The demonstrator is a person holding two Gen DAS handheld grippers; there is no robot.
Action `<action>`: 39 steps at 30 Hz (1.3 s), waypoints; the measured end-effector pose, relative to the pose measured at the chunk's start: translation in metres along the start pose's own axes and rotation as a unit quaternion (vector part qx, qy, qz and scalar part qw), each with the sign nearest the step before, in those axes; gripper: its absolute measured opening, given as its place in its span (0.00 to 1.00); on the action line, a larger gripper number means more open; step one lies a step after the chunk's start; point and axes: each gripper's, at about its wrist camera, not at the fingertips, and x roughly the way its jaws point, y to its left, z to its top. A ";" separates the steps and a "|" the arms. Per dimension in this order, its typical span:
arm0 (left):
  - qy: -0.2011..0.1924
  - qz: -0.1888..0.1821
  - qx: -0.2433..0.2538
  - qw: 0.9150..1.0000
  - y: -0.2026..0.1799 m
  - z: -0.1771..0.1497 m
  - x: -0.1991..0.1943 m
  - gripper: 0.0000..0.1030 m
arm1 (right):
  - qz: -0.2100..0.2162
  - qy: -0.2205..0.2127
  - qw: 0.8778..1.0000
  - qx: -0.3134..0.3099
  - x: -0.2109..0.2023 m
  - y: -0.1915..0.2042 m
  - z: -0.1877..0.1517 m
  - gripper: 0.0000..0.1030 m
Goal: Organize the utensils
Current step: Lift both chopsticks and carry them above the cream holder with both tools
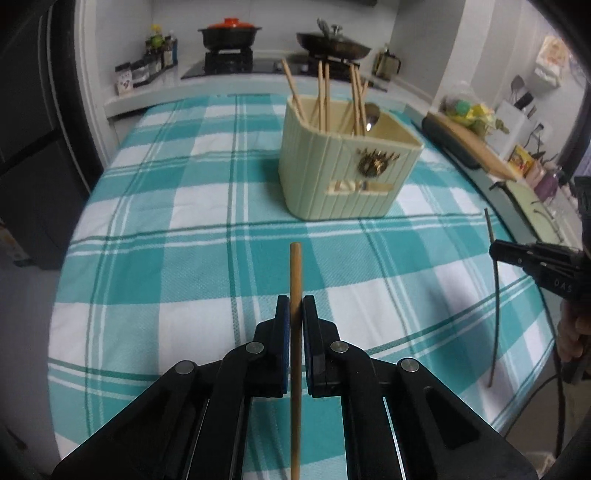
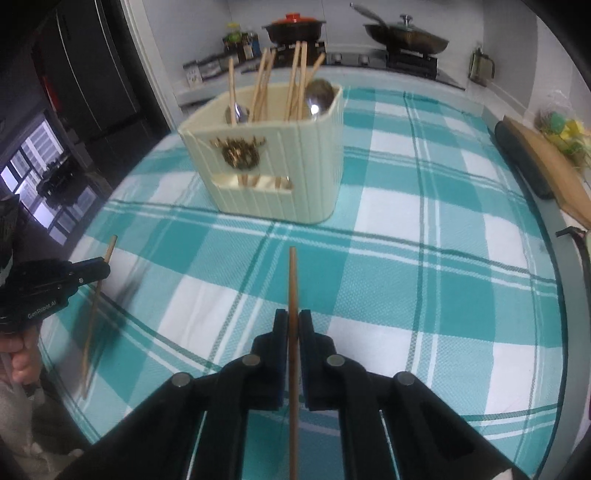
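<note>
- Nearest the left wrist camera, the left hand-held gripper [image 1: 295,306] is clamped on a wooden chopstick [image 1: 295,266]; the stick's lower end runs out of the bottom of the frame.
- Likewise the right hand-held gripper [image 2: 293,321] is clenched on a second chopstick [image 2: 292,273], also cut off at the bottom edge.
- From the left wrist view, the right gripper's stick shows only as a thin dark line at the right edge; whether its tip touches the cloth cannot be told.
- From the right wrist view, the left gripper's stick is blurred, and part of a hand [image 2: 18,354] shows beneath that gripper.
- Between the grippers and the cream utensil holder [image 1: 332,177] lies a broad bare stretch of teal checked tablecloth [image 1: 166,229] covering the table; the cloth's near edge curves away below both grippers.
- Upright well ahead of both grippers, the holder contains several chopsticks [image 2: 299,77] leaning at different angles and two metal spoons [image 2: 319,96], bowls up.
- Behind the table, a stove carries a black pot with an orange lid [image 1: 231,31] and a lidded pan [image 2: 406,33]; small jars beside them are too blurred to identify.
</note>
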 end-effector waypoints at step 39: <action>-0.238 -0.062 -0.014 0.969 -0.035 0.195 -0.127 0.04 | -0.024 -0.306 0.950 -0.059 -0.170 0.018 0.147 0.06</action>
